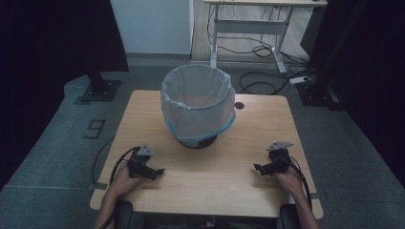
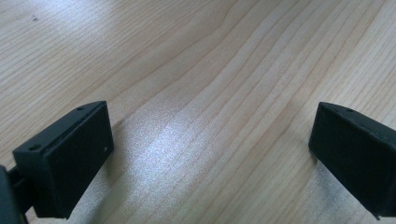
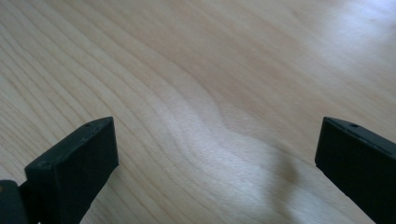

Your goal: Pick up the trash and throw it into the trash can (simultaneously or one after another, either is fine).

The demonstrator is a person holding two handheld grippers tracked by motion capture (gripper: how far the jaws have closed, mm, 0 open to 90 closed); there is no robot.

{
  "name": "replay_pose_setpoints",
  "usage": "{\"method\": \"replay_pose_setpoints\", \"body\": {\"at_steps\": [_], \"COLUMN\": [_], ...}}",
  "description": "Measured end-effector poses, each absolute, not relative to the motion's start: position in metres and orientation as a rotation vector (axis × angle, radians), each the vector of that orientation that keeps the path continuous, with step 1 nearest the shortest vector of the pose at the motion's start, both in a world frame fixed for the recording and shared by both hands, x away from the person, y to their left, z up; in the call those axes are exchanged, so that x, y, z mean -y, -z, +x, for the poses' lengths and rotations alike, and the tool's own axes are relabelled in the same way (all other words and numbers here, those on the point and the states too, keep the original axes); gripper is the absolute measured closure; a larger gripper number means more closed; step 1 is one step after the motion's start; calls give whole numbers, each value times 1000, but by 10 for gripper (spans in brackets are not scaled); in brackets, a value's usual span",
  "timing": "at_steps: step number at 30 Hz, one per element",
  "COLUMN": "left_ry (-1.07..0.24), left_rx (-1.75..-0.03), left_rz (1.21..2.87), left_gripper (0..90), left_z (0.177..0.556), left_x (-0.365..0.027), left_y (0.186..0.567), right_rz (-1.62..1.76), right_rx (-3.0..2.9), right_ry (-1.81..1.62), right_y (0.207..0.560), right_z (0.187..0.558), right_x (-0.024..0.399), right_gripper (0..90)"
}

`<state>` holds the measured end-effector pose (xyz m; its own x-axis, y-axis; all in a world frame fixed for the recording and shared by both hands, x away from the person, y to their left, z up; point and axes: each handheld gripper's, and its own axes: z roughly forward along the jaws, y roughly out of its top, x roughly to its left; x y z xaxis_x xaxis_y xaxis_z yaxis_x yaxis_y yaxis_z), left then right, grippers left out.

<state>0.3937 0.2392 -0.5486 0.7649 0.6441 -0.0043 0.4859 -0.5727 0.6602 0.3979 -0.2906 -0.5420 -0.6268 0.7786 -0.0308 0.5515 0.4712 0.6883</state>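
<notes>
On the counter (image 1: 143,109), with the bin (image 1: 197,106) as our landmark, we read the scene from left to right. Nearer to us than the bin and off to its left, our left hand-held gripper (image 1: 154,171) rests low over the bare wood, its jaws spread wide with nothing between them; the left gripper view shows wood grain in the gap. The bin itself stands upright toward the far middle of the counter, well apart from both tools. It is a dark, round tub lined with a thin, pale plastic bag (image 1: 188,83) whose top is folded out over the rim, with a blue edge hanging down around the outside wall. Nearer than the bin and to its right, our right hand-held gripper (image 1: 260,168) sits just as low, jaws likewise parted and empty.

We judge the bin to be light and likely to slide or tip if pushed high up. The bag is soft, slippery and easily torn, so we would pinch the loose folded film at the rim, one tool at each side, and avoid pulling hard against the tub.
</notes>
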Motion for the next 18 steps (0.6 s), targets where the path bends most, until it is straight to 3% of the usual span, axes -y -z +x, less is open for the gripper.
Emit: {"method": "replay_pose_setpoints", "body": {"at_steps": [18], "left_ry": [-311], "left_rx": [-840], "left_rz": [2296], "left_gripper": [0], "left_z": [394], "left_x": [-239], "left_y": [549], "right_rz": [1089], "right_rx": [-2390], "right_ry": [-1016], "right_y": [558], "right_z": [395], "right_x": [272], "right_gripper": [0]}}
